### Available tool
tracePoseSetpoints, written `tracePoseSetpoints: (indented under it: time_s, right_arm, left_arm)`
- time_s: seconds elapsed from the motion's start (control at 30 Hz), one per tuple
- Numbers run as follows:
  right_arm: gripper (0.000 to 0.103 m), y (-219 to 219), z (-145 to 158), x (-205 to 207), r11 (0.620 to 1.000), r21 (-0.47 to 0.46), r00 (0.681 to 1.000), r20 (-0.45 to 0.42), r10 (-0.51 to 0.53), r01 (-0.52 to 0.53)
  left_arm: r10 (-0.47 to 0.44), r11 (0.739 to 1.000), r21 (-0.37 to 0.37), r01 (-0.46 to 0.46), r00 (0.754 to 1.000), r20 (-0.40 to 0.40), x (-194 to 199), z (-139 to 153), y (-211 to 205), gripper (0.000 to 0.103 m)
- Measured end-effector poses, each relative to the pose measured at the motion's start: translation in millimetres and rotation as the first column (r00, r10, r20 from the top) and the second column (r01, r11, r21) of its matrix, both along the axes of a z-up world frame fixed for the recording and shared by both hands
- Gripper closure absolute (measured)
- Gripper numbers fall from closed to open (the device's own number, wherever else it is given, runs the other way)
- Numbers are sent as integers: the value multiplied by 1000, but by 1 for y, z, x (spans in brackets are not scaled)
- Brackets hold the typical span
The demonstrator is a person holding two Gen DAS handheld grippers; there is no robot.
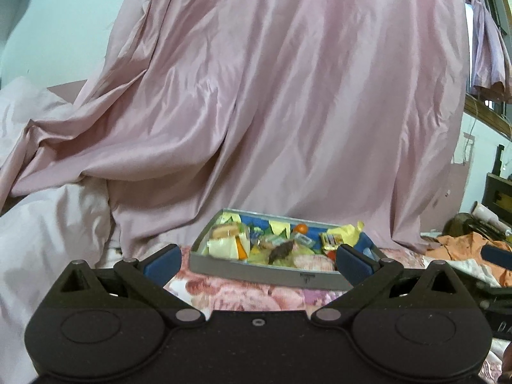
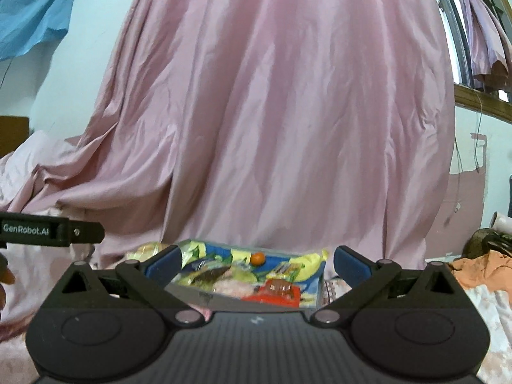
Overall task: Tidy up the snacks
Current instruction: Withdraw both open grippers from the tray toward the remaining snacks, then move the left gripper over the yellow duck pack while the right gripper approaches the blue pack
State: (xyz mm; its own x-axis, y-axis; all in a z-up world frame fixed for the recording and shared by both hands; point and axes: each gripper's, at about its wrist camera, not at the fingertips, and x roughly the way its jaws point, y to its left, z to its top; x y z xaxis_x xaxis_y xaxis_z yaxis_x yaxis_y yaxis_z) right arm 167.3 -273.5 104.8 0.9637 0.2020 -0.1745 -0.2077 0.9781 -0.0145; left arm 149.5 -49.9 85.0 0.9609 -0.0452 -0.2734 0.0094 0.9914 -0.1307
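Nearest the left wrist lens sits the left gripper (image 1: 257,260), its black body filling the six o'clock half of the view and its two blue-padded fingers (image 1: 163,260) spread wide apart with nothing between them. Just beyond the fingertips, at about twelve o'clock from the gripper, a grey tray (image 1: 265,272) rests on a floral bedspread (image 1: 243,294). It holds a heap of snacks (image 1: 256,243): yellow and green wrappers, a dark brown packet (image 1: 281,251) near the middle, and a small orange ball (image 1: 301,228) toward the far wall at one o'clock. A yellow wrapper (image 1: 348,232) spills over the tray's rim at two o'clock. The gripper touches neither tray nor snacks.

From the right wrist, the right gripper (image 2: 256,262) likewise has its jaws standing wide apart and empty. The same tray (image 2: 224,299) lies just ahead between the fingers, seen from closer and lower, with a red packet (image 2: 275,291) at its near edge and the orange ball (image 2: 257,258) behind. At nine o'clock the left gripper's side, printed with white lettering (image 2: 25,231), juts into view.

Behind the tray in both views hangs a large pink satin curtain (image 1: 272,96), filling everything toward twelve o'clock. Orange cloth (image 1: 460,244) lies crumpled at three o'clock, and blue fabric (image 2: 32,16) hangs on the pale wall at ten o'clock in the right wrist view.
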Motion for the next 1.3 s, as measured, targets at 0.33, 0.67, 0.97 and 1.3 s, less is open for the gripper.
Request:
tracePoseSetpoints:
  time_s: [0.33, 0.67, 0.97, 1.3]
  right_arm:
    - [0, 9, -33, -41, 994, -111, 989, -148, -12, -5]
    - [0, 24, -52, -47, 986, -165, 963, -269, -15, -30]
    - [0, 44, -76, -31, 956, -281, 919, -393, -34, -85]
    - [0, 53, -96, -13, 930, -352, 856, -508, -93, -107]
  left_arm:
    - [-40, 999, 30, 43, 997, -69, -34, -32, 9, 1]
    - [-116, 979, 143, 145, 974, -197, -41, -66, 14, 1]
    - [-138, 970, 150, 190, 943, -304, -30, -95, 19, 1]
    - [-184, 953, 147, 265, 892, -413, -7, -124, 7, 1]
